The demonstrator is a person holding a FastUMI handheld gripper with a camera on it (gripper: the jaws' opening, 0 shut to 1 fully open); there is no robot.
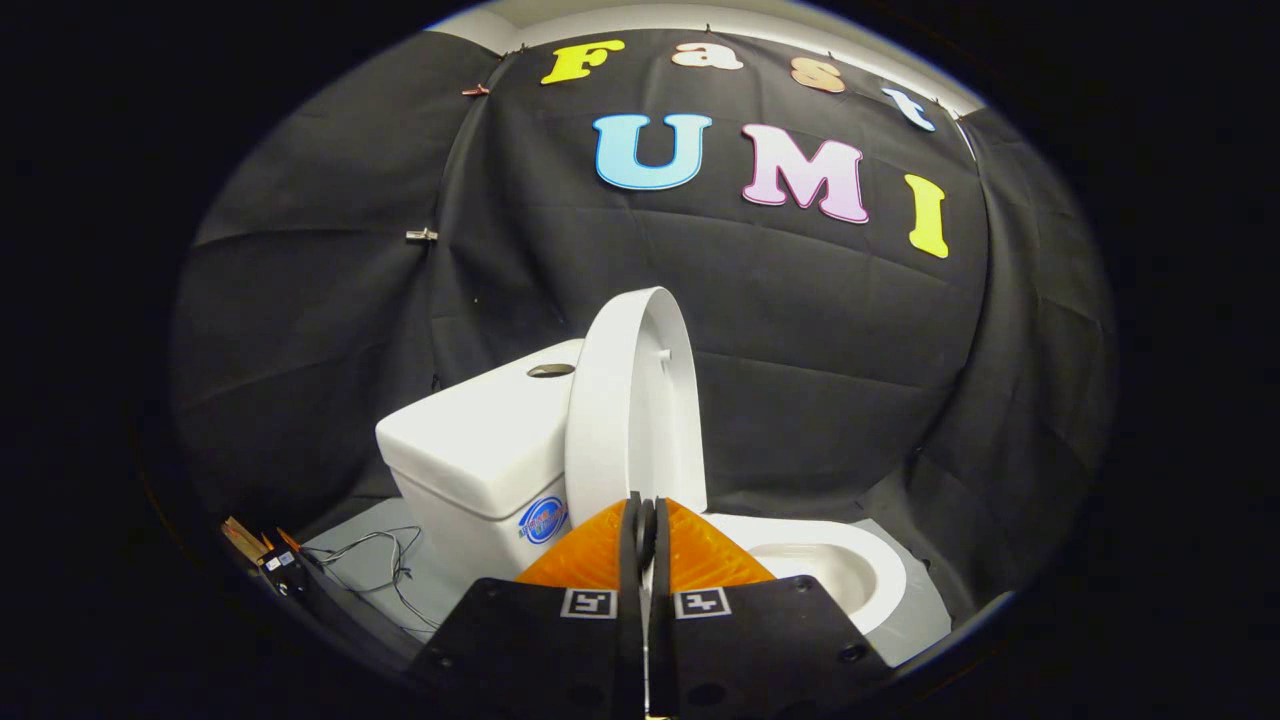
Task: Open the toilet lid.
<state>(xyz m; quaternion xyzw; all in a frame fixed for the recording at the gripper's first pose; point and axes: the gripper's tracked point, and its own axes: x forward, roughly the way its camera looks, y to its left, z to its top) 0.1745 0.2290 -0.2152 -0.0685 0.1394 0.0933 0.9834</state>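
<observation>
Hand-held gripper (645, 535) has its fingers pressed together with nothing between them — just ahead stands the white plastic toilet lid (632, 410), raised upright against the white ceramic tank (480, 450), bowl (830, 565) exposed.

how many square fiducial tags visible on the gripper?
2. One tag sits on the left finger body, the other tag on the right, flanking the shut gripper just before the raised toilet lid. More may be hidden.
</observation>
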